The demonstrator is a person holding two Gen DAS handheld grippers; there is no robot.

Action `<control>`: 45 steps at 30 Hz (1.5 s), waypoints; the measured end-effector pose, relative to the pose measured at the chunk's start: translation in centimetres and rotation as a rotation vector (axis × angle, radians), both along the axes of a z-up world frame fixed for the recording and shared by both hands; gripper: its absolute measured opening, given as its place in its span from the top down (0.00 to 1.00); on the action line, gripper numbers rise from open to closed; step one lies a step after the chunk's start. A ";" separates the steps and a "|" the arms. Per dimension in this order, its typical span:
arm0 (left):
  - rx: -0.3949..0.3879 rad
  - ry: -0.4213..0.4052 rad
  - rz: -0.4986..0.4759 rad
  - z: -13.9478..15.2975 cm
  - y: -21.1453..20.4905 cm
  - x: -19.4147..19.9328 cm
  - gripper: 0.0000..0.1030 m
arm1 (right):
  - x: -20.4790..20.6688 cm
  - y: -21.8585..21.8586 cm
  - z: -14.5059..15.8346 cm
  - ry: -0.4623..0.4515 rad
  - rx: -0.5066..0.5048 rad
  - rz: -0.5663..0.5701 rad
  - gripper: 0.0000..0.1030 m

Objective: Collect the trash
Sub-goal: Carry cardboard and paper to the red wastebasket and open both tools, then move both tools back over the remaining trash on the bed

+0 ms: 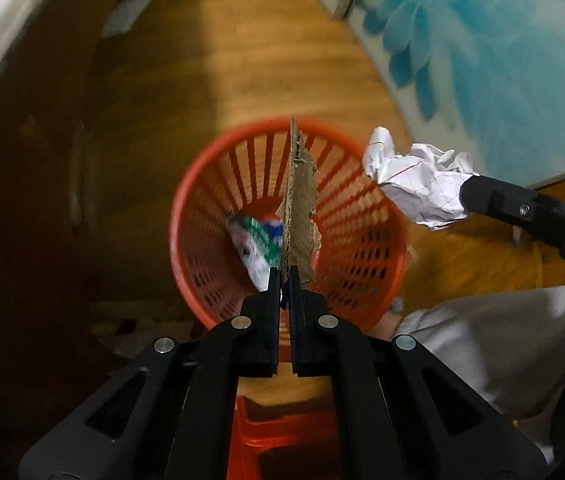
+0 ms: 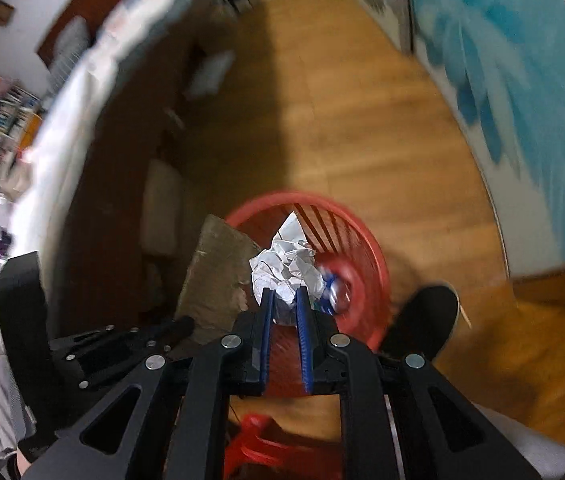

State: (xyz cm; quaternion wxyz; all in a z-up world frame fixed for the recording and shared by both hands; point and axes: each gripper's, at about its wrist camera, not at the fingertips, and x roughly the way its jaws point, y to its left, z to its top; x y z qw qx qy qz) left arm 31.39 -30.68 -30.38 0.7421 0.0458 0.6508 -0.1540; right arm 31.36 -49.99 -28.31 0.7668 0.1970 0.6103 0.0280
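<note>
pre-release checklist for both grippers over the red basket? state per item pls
1. Left gripper shut on the cardboard piece: ok.
2. Cardboard piece over the red basket opening: ok, it lines up with the inside in the left wrist view.
3. Right gripper shut on the crumpled paper: ok.
4. Crumpled paper over the opening: cannot tell; the left wrist view shows it at the rim's right edge, the right wrist view shows it over the inside.
5. Room in the basket: ok, only a green and white wrapper lies inside.
6. Person's shoe near the basket: ok, outside the rim.
</note>
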 end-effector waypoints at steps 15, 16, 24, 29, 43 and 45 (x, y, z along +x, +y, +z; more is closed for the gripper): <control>0.069 -0.071 0.012 1.3 1.7 -1.2 0.25 | 0.4 -3.0 0.5 -0.086 0.047 -0.155 0.42; 0.060 -0.084 0.014 2.1 2.2 -1.4 0.25 | 0.3 -2.8 0.9 -0.100 0.053 -0.151 0.42; 0.029 -0.336 0.043 14.5 9.5 -4.9 0.24 | 0.3 2.0 5.5 -0.249 0.032 0.003 0.42; 0.028 -0.497 0.136 20.9 16.1 -7.4 0.20 | -0.2 7.2 9.9 -0.360 0.030 0.148 0.42; -0.003 -0.589 0.367 21.7 28.7 -10.6 0.20 | 9.6 36.1 26.7 -0.570 -0.025 0.728 0.35; -0.025 -0.581 0.375 21.4 29.0 -10.5 0.20 | 11.5 42.7 28.5 -0.580 -0.038 0.853 0.32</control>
